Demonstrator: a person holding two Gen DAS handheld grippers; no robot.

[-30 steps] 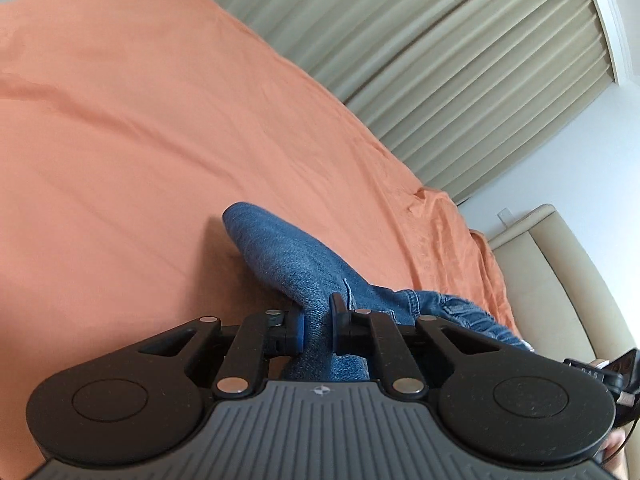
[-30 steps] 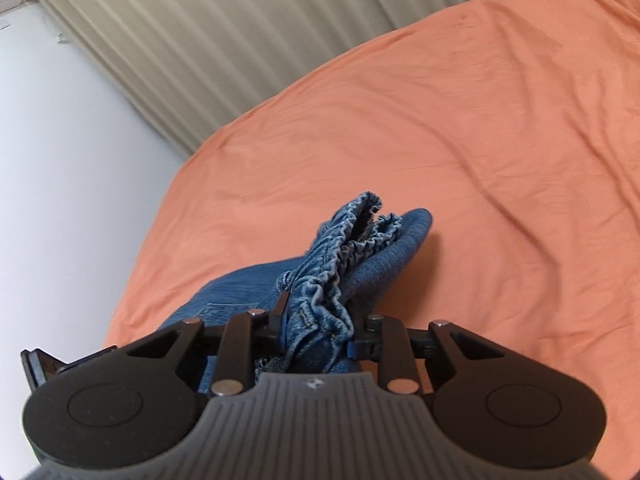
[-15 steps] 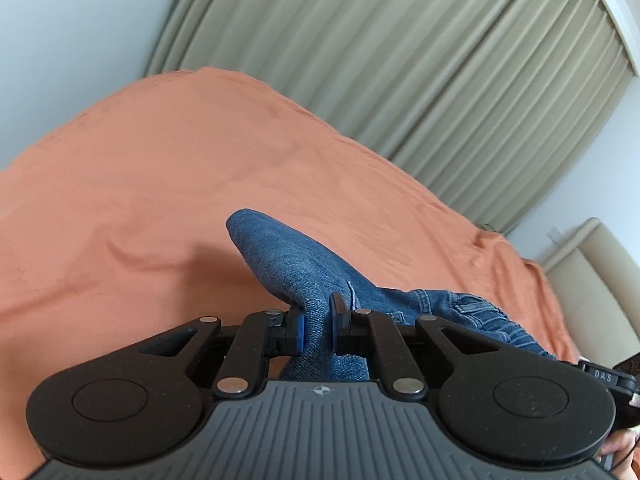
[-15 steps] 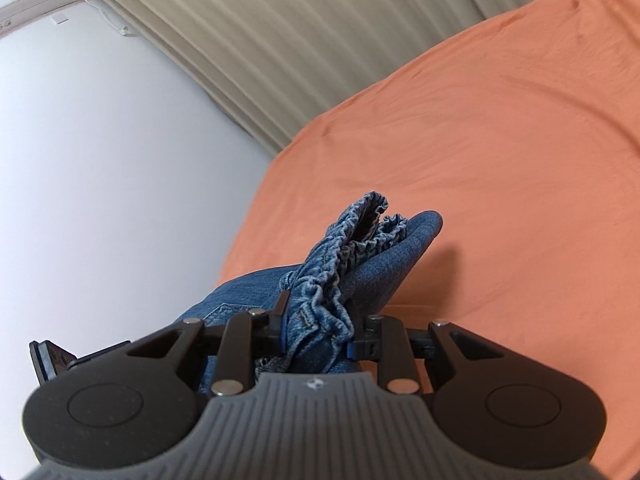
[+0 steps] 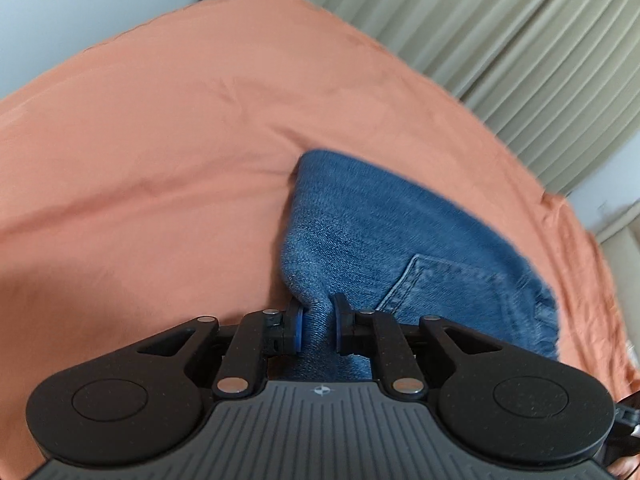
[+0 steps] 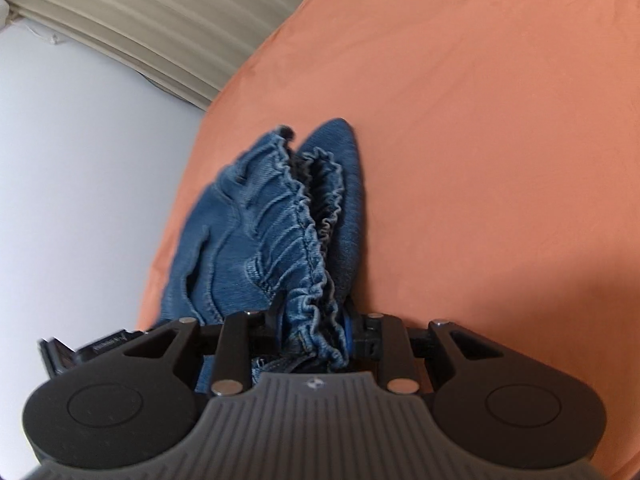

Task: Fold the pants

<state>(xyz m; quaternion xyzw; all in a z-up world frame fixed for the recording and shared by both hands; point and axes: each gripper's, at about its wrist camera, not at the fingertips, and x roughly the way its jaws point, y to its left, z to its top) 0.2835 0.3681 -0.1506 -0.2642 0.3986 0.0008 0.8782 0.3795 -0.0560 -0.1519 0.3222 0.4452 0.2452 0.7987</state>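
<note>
The pants are blue denim jeans (image 5: 384, 236) held over an orange bed sheet (image 5: 160, 152). My left gripper (image 5: 319, 326) is shut on a fold of the denim beside a back pocket (image 5: 432, 284). My right gripper (image 6: 316, 334) is shut on the gathered elastic waistband (image 6: 296, 232), which bunches up in front of the fingers. The jeans (image 6: 240, 240) hang between the two grippers; their legs are hidden.
The orange sheet (image 6: 480, 140) fills most of both views. Beige pleated curtains (image 5: 500, 32) hang behind the bed. A white wall (image 6: 80, 160) is to the left in the right wrist view. The other gripper's edge (image 6: 80, 350) shows at lower left there.
Both grippers have tilted down toward the bed, still holding the jeans. The denim has spread wider in the left view, showing the pocket. The waistband has opened out in the right view.
</note>
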